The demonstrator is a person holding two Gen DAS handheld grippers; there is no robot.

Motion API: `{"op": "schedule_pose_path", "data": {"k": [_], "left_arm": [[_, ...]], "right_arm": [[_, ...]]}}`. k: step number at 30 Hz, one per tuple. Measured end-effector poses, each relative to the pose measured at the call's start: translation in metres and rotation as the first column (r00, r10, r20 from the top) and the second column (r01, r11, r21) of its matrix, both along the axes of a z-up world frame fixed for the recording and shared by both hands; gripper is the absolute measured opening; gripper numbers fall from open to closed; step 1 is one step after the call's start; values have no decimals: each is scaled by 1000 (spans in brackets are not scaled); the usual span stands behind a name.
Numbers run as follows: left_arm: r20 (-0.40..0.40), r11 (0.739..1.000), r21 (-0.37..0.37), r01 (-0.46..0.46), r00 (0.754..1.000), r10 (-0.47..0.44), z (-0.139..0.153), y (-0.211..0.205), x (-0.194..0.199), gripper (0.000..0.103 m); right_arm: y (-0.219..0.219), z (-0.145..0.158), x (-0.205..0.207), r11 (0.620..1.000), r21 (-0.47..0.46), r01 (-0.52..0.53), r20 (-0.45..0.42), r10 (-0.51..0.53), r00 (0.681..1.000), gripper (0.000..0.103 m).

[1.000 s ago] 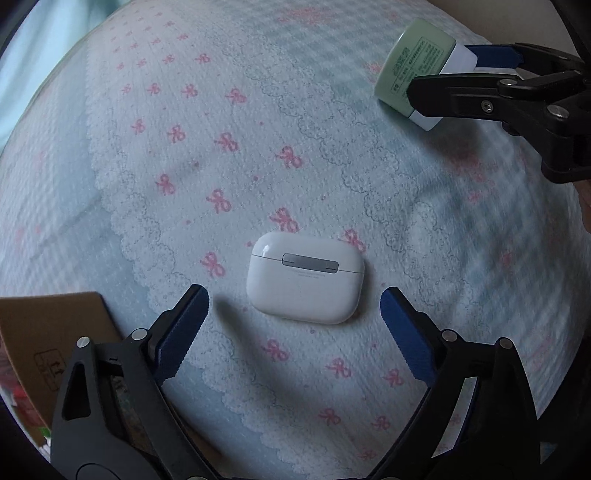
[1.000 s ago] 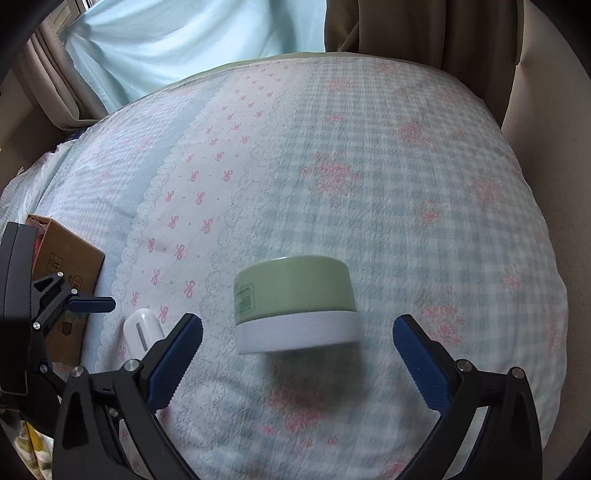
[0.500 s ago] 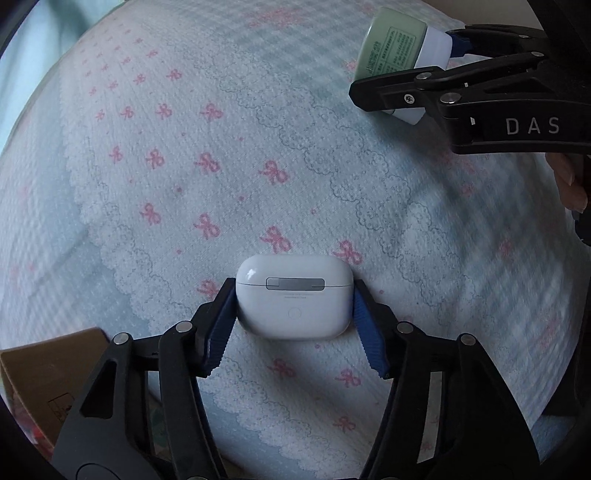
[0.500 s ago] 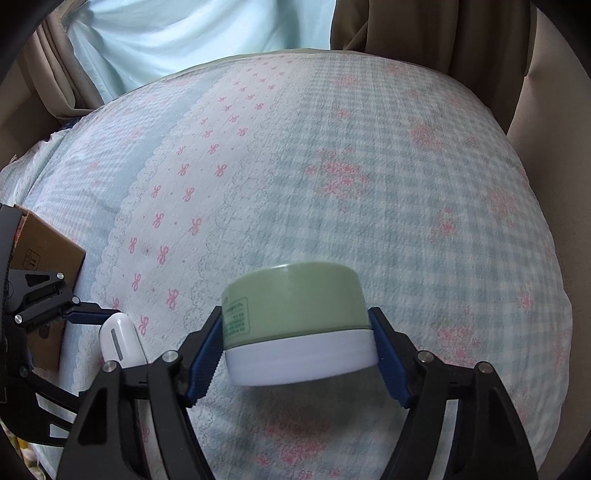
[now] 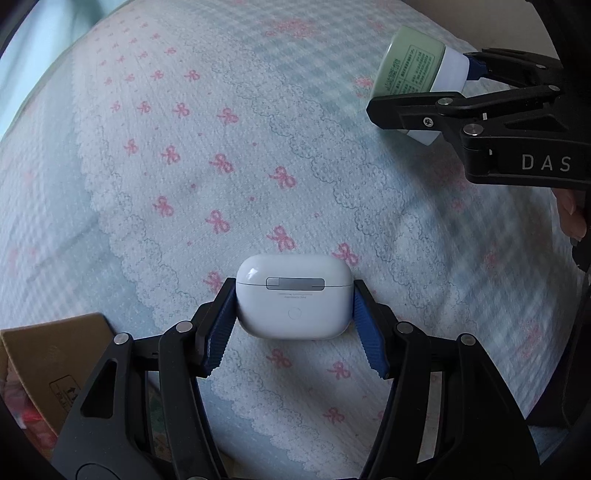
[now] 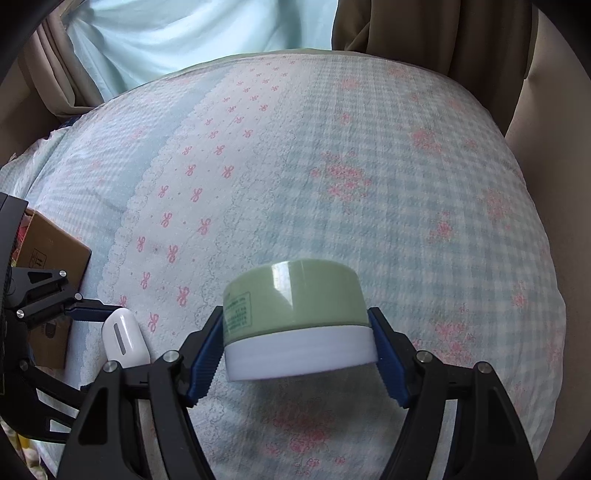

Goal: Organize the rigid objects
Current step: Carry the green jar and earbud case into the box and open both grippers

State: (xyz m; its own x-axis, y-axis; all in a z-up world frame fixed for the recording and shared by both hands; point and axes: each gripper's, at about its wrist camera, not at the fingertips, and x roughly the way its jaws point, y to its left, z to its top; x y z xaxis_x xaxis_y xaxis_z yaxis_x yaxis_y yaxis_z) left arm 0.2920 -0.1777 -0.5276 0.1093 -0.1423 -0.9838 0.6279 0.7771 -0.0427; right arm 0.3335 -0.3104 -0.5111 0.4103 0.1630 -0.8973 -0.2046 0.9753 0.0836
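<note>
A white earbud case point(image 5: 293, 295) sits between my left gripper's point(image 5: 294, 299) blue pads, which press on both its sides just above the patterned bedspread point(image 5: 221, 147). The case also shows in the right wrist view point(image 6: 123, 339), held by the left gripper point(image 6: 96, 314). My right gripper point(image 6: 297, 332) is shut on a green jar with a white lid point(image 6: 295, 317), lid toward the camera. The jar point(image 5: 413, 70) and the right gripper point(image 5: 436, 88) show at the upper right of the left wrist view.
A brown cardboard box point(image 5: 48, 354) stands at the lower left of the left wrist view, and at the left edge of the right wrist view point(image 6: 51, 254). Curtains point(image 6: 406, 29) hang beyond the bed's far edge. The bedspread point(image 6: 332, 166) stretches ahead.
Both grippers went from open to shut: the left closed on the earbud case, the right on the green jar. The jar now sits higher and closer in the right view.
</note>
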Motion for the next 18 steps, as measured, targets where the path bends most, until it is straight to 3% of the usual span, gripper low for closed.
{"op": "schedule_pose_path", "data": {"k": [9, 18], "left_arm": [[26, 995, -61, -84, 996, 86, 54, 23, -7, 57], [90, 955, -207, -212, 968, 234, 157, 39, -37, 57]], "right_arm": [[0, 36, -16, 999, 14, 32, 11, -32, 999, 70], [-1, 127, -46, 997, 43, 63, 70, -66, 995, 70]]}}
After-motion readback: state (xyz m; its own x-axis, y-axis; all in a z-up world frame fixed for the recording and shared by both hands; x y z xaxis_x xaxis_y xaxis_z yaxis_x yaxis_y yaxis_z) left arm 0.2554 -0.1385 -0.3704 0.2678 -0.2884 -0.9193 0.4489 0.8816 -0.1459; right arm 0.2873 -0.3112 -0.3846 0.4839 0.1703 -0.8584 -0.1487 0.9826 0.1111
